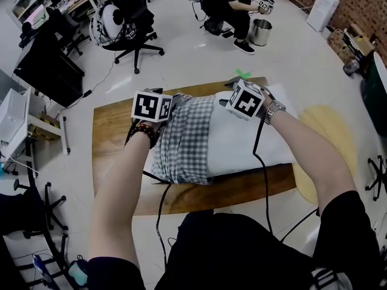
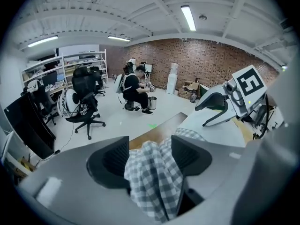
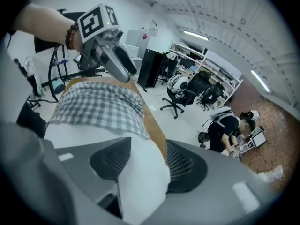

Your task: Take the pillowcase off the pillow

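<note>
A white pillow (image 1: pixel 248 141) lies on the wooden table (image 1: pixel 112 132). Its grey-and-white checked pillowcase (image 1: pixel 181 141) is bunched over the pillow's left part, so the right part is bare. My left gripper (image 1: pixel 172 106) is shut on a fold of the checked cloth (image 2: pixel 152 172) at the case's far edge. My right gripper (image 1: pixel 225 99) is shut on the far edge of the bare pillow (image 3: pixel 140 172), whose white stuffing fills the gap between the pads. Each gripper shows in the other's view: the right gripper (image 2: pixel 218 108) and the left gripper (image 3: pixel 117 62).
Black cables (image 1: pixel 261 162) run from both grippers back across the table to the person. Beyond the table are black office chairs (image 1: pixel 136 35), a seated person (image 1: pixel 227 5) and a metal bin (image 1: pixel 261 32). A pale yellow round surface (image 1: pixel 329 132) lies to the right.
</note>
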Action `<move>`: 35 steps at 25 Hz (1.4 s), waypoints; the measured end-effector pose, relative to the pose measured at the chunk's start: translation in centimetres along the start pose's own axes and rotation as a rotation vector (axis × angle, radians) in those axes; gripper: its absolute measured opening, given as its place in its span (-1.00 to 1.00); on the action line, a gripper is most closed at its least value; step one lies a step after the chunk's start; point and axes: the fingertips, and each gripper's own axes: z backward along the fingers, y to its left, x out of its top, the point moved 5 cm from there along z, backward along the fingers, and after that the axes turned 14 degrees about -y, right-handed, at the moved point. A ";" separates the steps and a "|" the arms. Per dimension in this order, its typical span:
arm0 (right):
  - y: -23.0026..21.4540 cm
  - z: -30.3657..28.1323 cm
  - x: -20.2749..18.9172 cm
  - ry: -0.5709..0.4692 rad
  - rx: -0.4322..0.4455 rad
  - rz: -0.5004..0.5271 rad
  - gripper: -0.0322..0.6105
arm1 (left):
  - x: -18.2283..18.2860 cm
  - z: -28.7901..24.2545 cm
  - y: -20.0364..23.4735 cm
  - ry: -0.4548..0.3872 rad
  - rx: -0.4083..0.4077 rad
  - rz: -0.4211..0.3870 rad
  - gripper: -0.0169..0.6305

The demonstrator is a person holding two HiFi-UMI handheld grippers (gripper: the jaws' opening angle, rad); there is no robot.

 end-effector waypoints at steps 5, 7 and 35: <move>-4.6 -2.7 0.8 0.011 0.100 -0.151 -0.13 | 1.1 -3.8 2.8 0.084 -0.062 0.018 -0.08; -6.3 -3.3 1.0 0.040 0.131 -0.168 -0.09 | 1.4 -5.3 3.7 0.116 -0.084 0.029 -0.06; -8.9 -7.9 -3.8 0.291 0.392 -0.500 -0.83 | -3.3 -10.3 10.9 0.318 -0.088 0.109 -0.88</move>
